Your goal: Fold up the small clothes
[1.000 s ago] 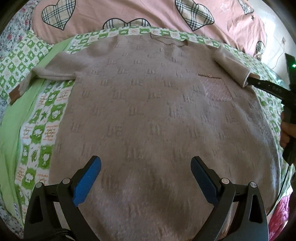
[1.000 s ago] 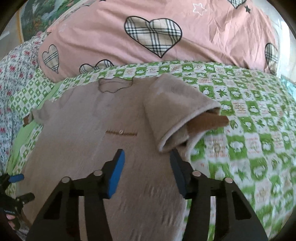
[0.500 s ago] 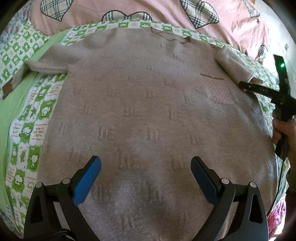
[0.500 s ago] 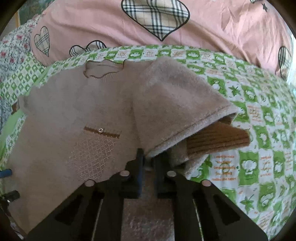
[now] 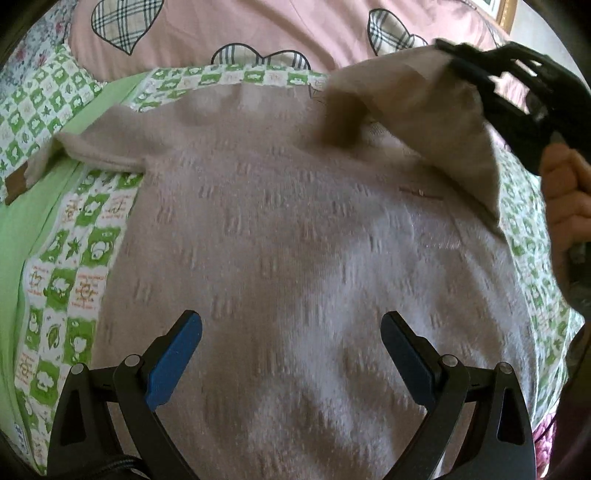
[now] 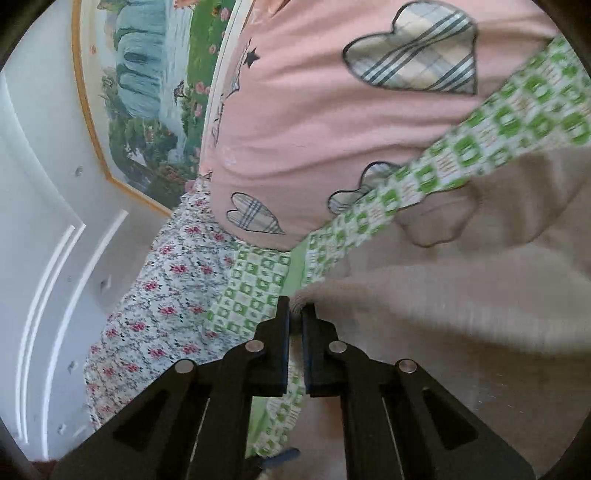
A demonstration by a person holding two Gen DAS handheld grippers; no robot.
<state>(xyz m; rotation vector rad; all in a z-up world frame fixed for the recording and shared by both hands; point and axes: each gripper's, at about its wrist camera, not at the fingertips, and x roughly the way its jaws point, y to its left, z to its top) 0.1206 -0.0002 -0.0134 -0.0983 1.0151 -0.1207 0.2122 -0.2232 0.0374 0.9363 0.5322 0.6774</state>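
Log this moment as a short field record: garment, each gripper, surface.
garment: beige knit sweater, spread flat, front up
lifted part: its sleeve, raised above the body
right gripper: shut on the sleeve
left gripper: open, above the sweater's lower part, holding nothing
surface: green-and-white checked bedsheet
behind: pink quilt with plaid hearts

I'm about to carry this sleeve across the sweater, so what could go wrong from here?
1. The right gripper pinches only the sleeve edge between its fingers; a fast swing might pull it free.
2. The left gripper hovers open above the sweater, pinning nothing, so the body may drag or bunch.
3. The brown cuff hangs loose and could land folded under.
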